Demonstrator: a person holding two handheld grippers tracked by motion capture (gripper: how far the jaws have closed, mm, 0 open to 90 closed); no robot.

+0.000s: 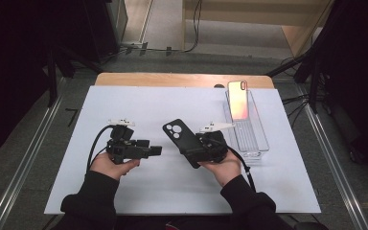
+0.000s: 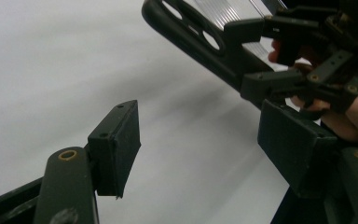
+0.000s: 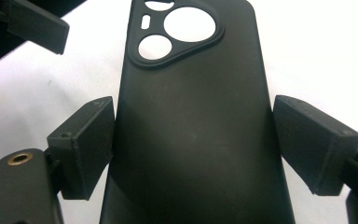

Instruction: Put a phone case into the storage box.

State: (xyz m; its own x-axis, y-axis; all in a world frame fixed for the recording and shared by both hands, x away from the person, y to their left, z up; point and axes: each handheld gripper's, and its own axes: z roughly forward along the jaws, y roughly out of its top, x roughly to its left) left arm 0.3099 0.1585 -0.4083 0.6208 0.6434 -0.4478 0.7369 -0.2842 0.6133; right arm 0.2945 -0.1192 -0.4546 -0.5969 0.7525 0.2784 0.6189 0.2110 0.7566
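Right gripper (image 3: 193, 144): clamped across the width of the black phone case (image 3: 191, 126), one pad on each long edge, near the lower half. The hold leaves the camera-cutout end free and sticking out ahead.
Black phone case: held above the tabletop (image 1: 139, 103), tilted, cutouts toward the far left in the high view, back face toward the right gripper's camera. Gripping by the edges probably keeps the open front clear for a phone to go in.
Left gripper (image 2: 200, 144): jaws wide apart, nothing between them. It points rightward at the case, whose cutout end sits just beyond the pads in the left gripper view. It looks poised to take the free end or steady it.
Hands: each cradles its gripper from below, close together near the middle of the tabletop, which suits a two-handed job.
Clear tray (image 1: 261, 143): on the tabletop, right of the right gripper, long side running away from the person.
Phone (image 1: 238, 99): propped at the tray's far end, leaning, its surface glowing pinkish orange; well apart from both grippers. Likely the thing the case is meant for.
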